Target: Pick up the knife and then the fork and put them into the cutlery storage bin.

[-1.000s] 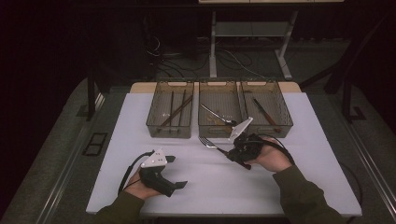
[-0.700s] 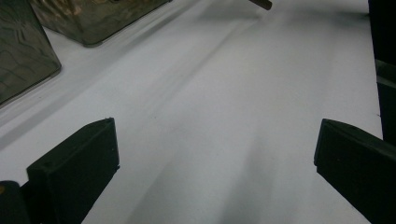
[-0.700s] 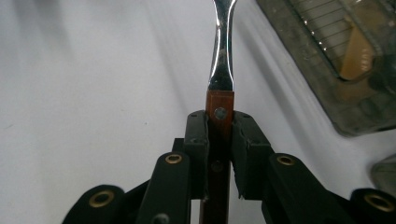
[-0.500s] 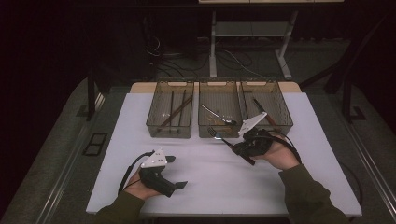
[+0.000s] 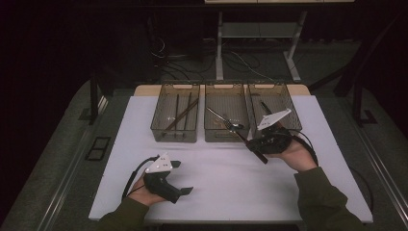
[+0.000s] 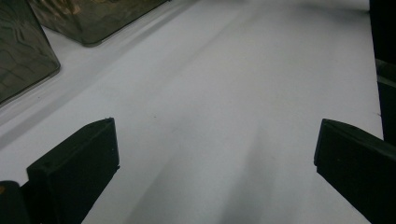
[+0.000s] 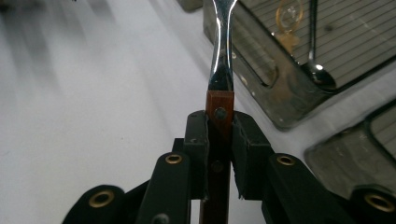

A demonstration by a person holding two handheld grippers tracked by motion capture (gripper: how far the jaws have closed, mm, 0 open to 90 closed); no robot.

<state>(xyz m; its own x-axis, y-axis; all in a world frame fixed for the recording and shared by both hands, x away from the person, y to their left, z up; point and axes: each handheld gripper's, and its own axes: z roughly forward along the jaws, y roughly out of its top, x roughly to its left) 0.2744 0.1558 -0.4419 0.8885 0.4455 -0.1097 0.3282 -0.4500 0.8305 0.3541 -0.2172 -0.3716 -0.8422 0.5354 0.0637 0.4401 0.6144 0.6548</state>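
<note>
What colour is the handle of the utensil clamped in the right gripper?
Reddish-brown wood with a metal rivet; the handle shows best in the right gripper view.

In the right gripper view the metal utensil (image 7: 221,51) is cut off by the top edge, so its working end cannot be seen, and its wooden handle (image 7: 218,140) is partly hidden between the jaws. In the high view the utensils in the three bins (image 5: 226,115) are too small to name. The left gripper (image 6: 210,177) view cuts both jaws at the bottom edge.
</note>
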